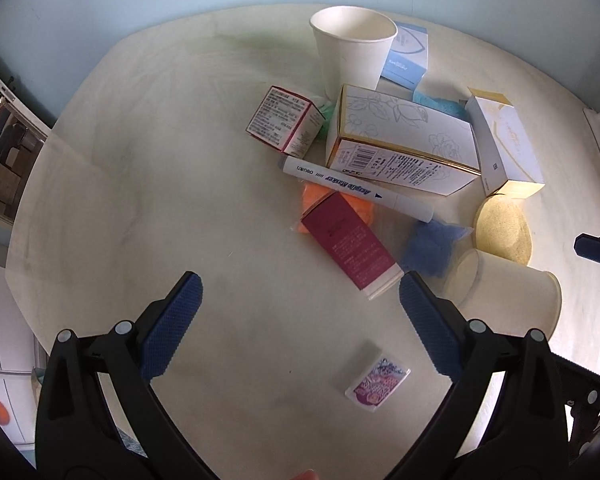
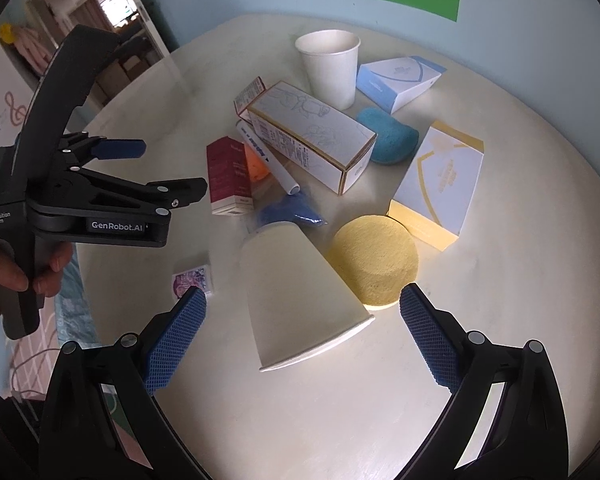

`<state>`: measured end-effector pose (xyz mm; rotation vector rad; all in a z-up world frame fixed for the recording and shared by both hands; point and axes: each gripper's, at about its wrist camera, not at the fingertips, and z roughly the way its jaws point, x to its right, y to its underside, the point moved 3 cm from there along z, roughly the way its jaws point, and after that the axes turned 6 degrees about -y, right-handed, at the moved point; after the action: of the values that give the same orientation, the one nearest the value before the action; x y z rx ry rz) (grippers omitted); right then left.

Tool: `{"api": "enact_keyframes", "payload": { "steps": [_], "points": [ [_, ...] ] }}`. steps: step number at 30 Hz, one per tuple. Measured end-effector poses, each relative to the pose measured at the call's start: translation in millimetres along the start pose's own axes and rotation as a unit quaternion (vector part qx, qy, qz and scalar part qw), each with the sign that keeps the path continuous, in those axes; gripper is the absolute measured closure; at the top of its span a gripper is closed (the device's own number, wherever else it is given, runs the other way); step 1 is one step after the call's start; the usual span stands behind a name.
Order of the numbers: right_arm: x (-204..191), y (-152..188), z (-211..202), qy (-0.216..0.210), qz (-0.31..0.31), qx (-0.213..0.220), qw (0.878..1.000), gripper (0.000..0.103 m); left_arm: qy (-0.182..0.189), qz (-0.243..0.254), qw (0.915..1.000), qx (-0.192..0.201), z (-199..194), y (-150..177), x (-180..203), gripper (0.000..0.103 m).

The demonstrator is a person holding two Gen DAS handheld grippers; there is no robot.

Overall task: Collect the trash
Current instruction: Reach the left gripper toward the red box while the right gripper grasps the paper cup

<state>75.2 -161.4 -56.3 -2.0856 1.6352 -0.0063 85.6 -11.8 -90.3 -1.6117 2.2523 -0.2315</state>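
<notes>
While both grippers gape empty, only the right wrist view shows the teal sponge (image 2: pixel 388 136) whole.

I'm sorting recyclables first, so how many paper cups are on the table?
2. One paper cup stands upright at the far side, beside the light blue box. The other cup lies tipped over at the near side, against the round yellow sponge. None seems hidden.

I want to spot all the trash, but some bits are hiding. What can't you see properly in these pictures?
- Orange thing, left wrist view: mostly under the red box and marker.
- Green thing, left wrist view: nearly hidden between boxes.
- Tipped cup, right wrist view: mouth faces away, inside unseen.
- Small packet, right wrist view: print too small, tool finger covers its corner.
</notes>
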Motion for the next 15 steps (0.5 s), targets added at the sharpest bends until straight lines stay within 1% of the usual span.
{"api": "enact_keyframes", "payload": {
  "steps": [3,7,11,13,15],
  "points": [
    [1,2,7,-0.005,-0.001,-0.008,1.000,0.007,-0.001,0.004,1.0000,-0.007,7,-5,3,0.006],
    [0,3,16,-0.004,-0.011,-0.018,1.000,0.007,0.008,0.007,0.9998,-0.019,15,-8,6,0.006],
    [3,5,26,-0.004,-0.015,-0.028,0.999,0.008,0.005,0.011,0.9996,-0.027,26,-16,10,0.007],
    [4,6,30,-0.008,-0.016,-0.034,0.999,0.012,0.008,0.006,0.9993,-0.037,33,-20,10,0.007],
    [5,8,36,-0.015,-0.014,-0.044,0.999,0.026,0.013,-0.002,0.9989,-0.046,41,-23,10,0.007]
  ]
}}
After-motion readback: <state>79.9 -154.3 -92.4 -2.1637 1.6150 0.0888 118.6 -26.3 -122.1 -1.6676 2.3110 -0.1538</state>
